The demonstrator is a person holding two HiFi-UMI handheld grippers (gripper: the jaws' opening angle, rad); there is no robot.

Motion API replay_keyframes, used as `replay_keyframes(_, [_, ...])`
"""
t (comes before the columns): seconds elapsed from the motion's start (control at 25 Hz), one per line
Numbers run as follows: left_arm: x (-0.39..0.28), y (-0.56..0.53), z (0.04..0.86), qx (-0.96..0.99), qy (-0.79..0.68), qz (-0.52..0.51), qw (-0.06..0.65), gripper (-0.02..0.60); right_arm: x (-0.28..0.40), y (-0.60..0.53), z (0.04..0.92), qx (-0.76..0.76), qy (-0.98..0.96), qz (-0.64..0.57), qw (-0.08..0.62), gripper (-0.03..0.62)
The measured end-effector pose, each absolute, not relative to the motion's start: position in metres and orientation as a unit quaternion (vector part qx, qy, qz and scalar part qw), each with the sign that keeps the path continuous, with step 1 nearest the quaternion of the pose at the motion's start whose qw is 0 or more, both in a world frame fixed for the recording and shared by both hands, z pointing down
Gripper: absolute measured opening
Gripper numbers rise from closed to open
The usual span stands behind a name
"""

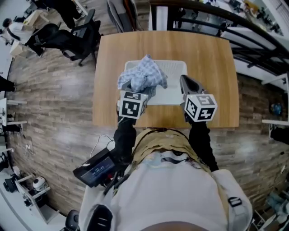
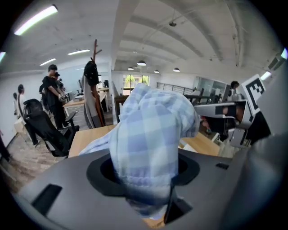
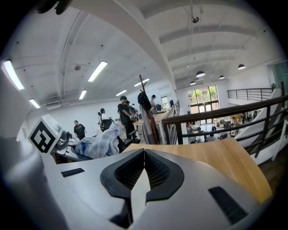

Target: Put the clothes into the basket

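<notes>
Item under task: one blue-and-white checked garment, bunched into a loose bundle. It is clamped in the left tool, whose jaws stand fairly wide with the fabric filling the gap between them. The bundle rises above the jaws and spills over to one side. In the head view the garment overlaps the left part of the white basket. Whether it touches the basket cannot be determined.

The basket is rectangular and sits on the near half of the wooden worktop, roughly central. No other clothing is visible inside it.

The right tool is closed and empty, its ribbed pads meeting at the tips. In the head view it is held just beside the basket's right edge, level with the left tool. The garment and the left tool's marker cube show at the left of the right gripper view.

Surroundings: the worktop stands on a wood-patterned floor. Black office chairs stand to its far left and a dark railing runs behind it. A coat stand and standing persons appear in the background of the left gripper view. A black device hangs at the operator's left hip.
</notes>
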State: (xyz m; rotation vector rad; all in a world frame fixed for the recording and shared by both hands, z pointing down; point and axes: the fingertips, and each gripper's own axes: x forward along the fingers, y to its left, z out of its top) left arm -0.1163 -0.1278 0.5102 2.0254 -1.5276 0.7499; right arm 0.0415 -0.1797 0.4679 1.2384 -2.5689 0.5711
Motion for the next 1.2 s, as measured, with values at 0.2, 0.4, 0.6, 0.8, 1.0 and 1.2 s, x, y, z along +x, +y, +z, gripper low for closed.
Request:
replay_keyframes(0.2, [-0.091, -0.131, 0.563, 0.763, -0.484, 0.357, 0.236, 0.227, 0.037, -0.169, 0.529, 0.403, -0.864, 0.241, 0.182, 0.021])
replay_keyframes(0.4, [-0.078, -0.120, 0.602, 0.764, -0.432, 0.412, 0.244, 0.227, 0.033, -0.154, 0.561, 0.389, -0.851, 0.260, 0.237, 0.021])
replay_keyframes(0.6, [-0.073, -0.098, 0.630, 0.755, -0.389, 0.464, 0.253, 0.227, 0.042, -0.129, 0.575, 0.389, -0.834, 0.281, 0.272, 0.021])
replay_keyframes(0.8, [-0.051, -0.071, 0.654, 0.752, -0.330, 0.507, 0.262, 0.229, 0.059, -0.103, 0.571, 0.394, -0.821, 0.296, 0.287, 0.021])
replay_keyframes(1.0, [-0.028, -0.043, 0.685, 0.745, -0.293, 0.528, 0.281, 0.229, 0.073, -0.079, 0.566, 0.389, -0.814, 0.306, 0.304, 0.021])
replay_keyframes(1.2, [-0.013, -0.022, 0.706, 0.737, -0.277, 0.542, 0.293, 0.232, 0.080, -0.058, 0.562, 0.380, -0.811, 0.313, 0.317, 0.021])
